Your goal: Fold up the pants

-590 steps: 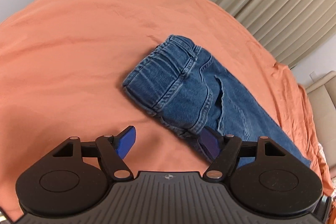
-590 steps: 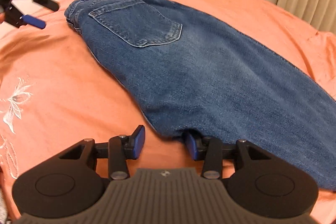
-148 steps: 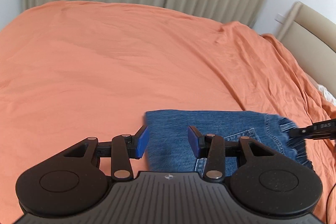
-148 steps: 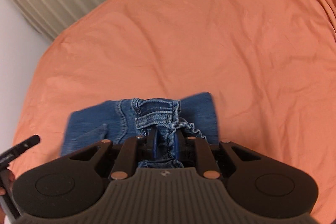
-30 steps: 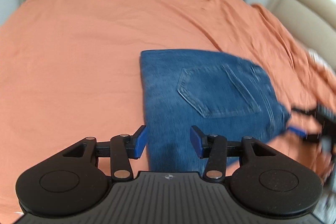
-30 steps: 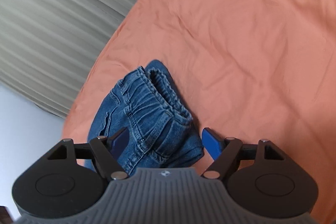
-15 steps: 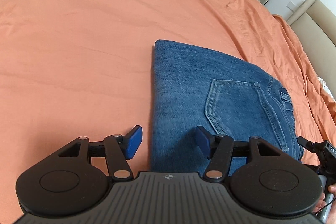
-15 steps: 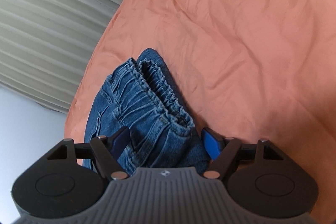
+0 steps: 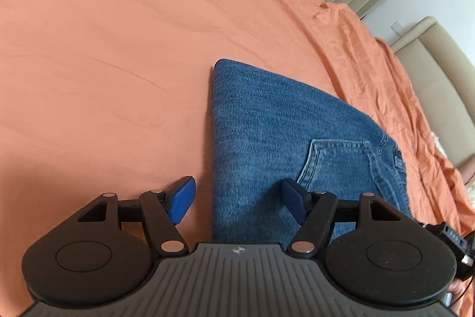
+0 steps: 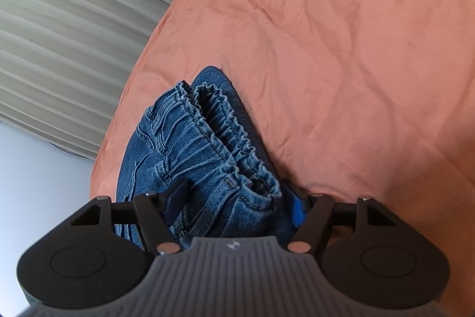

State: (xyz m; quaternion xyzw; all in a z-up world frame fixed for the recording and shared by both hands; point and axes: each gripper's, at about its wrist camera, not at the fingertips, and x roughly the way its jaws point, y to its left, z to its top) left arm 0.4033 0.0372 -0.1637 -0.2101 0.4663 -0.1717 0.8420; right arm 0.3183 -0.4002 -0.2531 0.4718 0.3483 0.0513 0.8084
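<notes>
Folded pants (image 9: 276, 138) lie flat on the orange bedspread (image 9: 104, 49), approx. mid-bed, back pocket (image 9: 335, 165) facing up in the left wrist view. Folded edge runs straight along the side nearest the bare spread.

Left gripper (image 9: 239, 199): jaws opening, wide apart. It straddles the folded edge — one blue pad over bare spread, the other above the denim by the pocket. Neither pad presses the cloth; nothing held.

Right gripper (image 10: 234, 205): jaws closing around the waistband (image 10: 225, 135) end. Elastic, gathered waistband layers sit stacked between the pads. Fabric fills most of the gap; whether the pads already bear on it cannot be told.

Surroundings: beige curtains (image 10: 65, 28) behind the bed, padded headboard (image 9: 439, 79) at far side. Right gripper's body also shows at the lower right edge of the left wrist view.
</notes>
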